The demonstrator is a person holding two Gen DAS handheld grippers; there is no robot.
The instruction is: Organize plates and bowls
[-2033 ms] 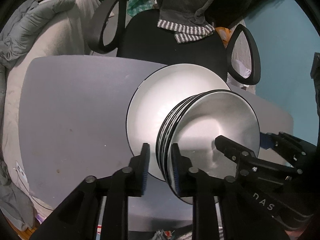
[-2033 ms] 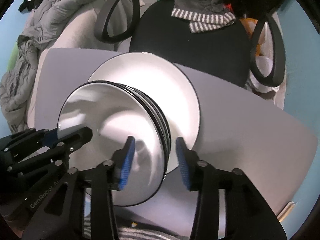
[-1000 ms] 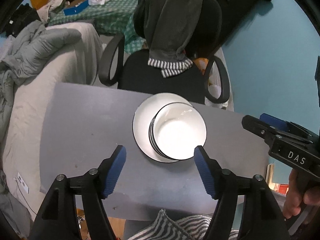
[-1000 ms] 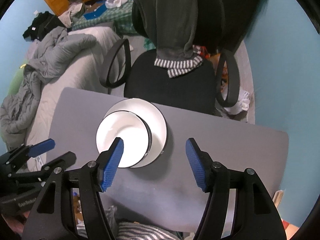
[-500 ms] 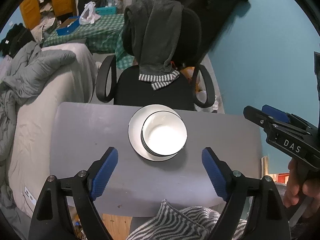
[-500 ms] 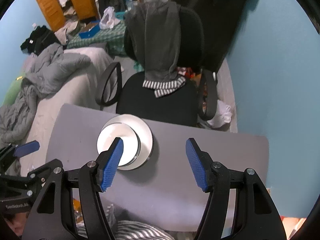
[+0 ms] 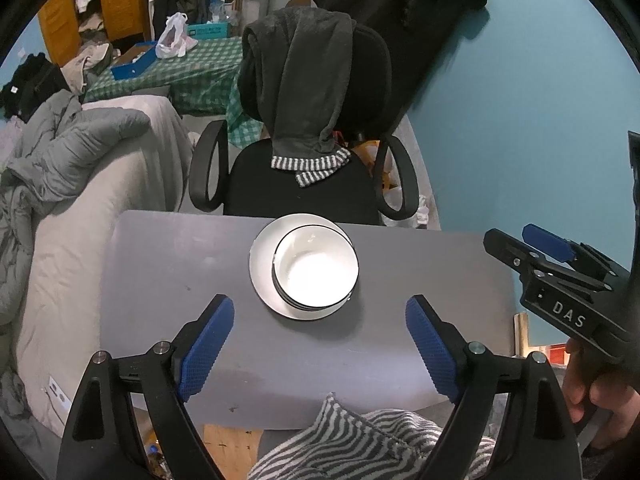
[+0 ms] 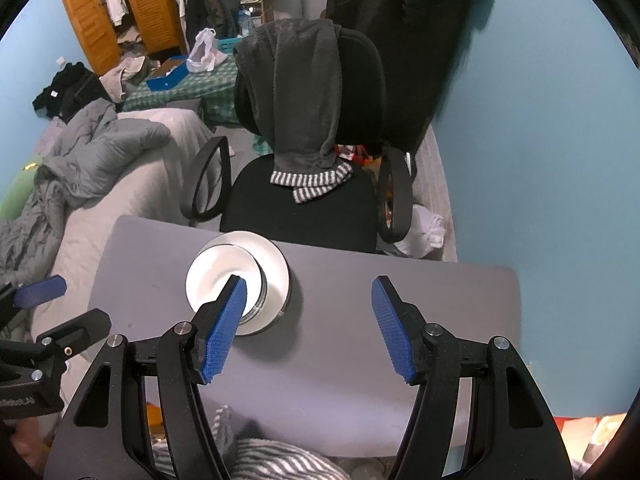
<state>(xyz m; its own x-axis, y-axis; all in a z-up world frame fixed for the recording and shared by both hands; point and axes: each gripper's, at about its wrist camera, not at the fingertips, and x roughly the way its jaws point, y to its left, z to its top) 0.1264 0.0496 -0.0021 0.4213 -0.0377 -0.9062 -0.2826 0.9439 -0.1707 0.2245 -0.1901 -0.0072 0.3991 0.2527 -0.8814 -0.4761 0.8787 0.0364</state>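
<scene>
A stack of white bowls with black rims sits on a white plate near the far edge of the grey table. The stack also shows in the right wrist view on the plate. My left gripper is open and empty, held high above the table's near side. My right gripper is open and empty, also high above the table. Each gripper appears at the edge of the other's view.
A black office chair draped with a dark hoodie stands behind the table. A bed with grey bedding lies to the left. A blue wall is on the right. Striped fabric lies at the near edge.
Both grippers let go of the bowl stack, opened wide and pulled back and up, away from the table. The bowls stay stacked on the plate.
</scene>
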